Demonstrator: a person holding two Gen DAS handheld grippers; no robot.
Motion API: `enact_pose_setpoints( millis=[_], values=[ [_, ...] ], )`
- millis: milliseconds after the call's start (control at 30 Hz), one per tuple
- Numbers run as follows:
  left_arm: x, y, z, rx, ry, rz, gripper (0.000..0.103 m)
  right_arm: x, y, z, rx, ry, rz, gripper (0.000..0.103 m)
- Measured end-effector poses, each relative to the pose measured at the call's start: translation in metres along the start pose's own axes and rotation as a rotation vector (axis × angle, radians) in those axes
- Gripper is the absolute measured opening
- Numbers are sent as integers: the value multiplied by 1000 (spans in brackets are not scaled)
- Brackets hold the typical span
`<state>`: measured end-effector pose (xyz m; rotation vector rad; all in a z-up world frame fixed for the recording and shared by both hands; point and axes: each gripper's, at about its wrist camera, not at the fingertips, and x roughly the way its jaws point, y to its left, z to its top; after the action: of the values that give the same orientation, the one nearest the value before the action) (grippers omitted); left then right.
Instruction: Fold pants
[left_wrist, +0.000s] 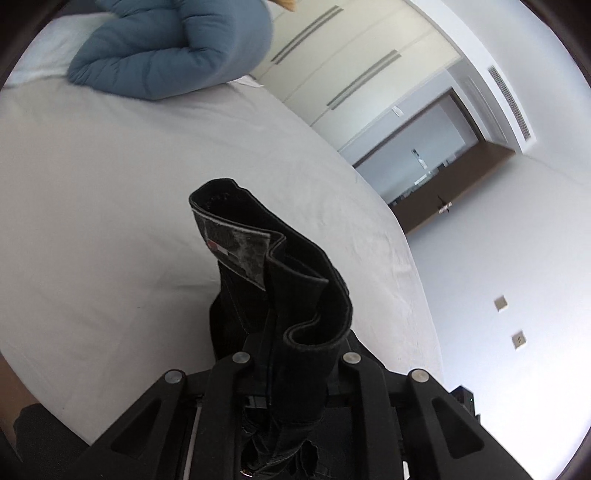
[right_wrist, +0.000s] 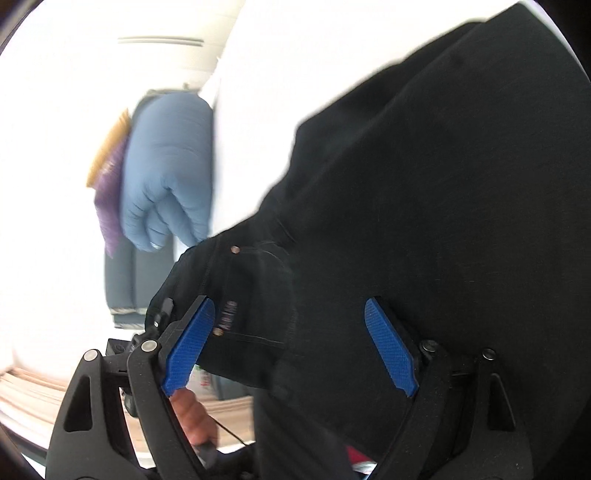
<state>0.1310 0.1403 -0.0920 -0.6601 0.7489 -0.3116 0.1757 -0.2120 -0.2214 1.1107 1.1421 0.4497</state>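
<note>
The pants (left_wrist: 273, 280) are black, with a label at the waistband. My left gripper (left_wrist: 291, 354) is shut on the bunched waistband and holds it up above the white bed (left_wrist: 110, 221); the cloth hides its fingers. In the right wrist view the pants (right_wrist: 424, 184) hang wide across the frame. My right gripper (right_wrist: 291, 314) is open, its blue pads (right_wrist: 192, 343) standing on either side of a pocket corner with rivets. The cloth lies between the jaws but is not clamped.
A folded blue duvet (left_wrist: 173, 44) lies at the far end of the bed and also shows in the right wrist view (right_wrist: 170, 166), beside a purple and yellow cloth (right_wrist: 110, 184). Wardrobe doors (left_wrist: 332, 55) and a doorway (left_wrist: 436, 158) stand beyond the bed.
</note>
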Motion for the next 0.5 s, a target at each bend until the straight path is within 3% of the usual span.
enact_pose_setpoints(
  millis=[133,267,333,500],
  values=[
    [15,-63,-19,207,36,14,16,-13,10,6,-25,59,32,84],
    [37,-121,-64,434,107,22,16,-28,27,14,-56,56,119,84],
    [47,-139,-88,518,137,30,16,-34,30,21,-54,50,152,84],
    [65,-161,-139,673,209,48,16,-39,34,31,-89,70,111,84]
  ],
)
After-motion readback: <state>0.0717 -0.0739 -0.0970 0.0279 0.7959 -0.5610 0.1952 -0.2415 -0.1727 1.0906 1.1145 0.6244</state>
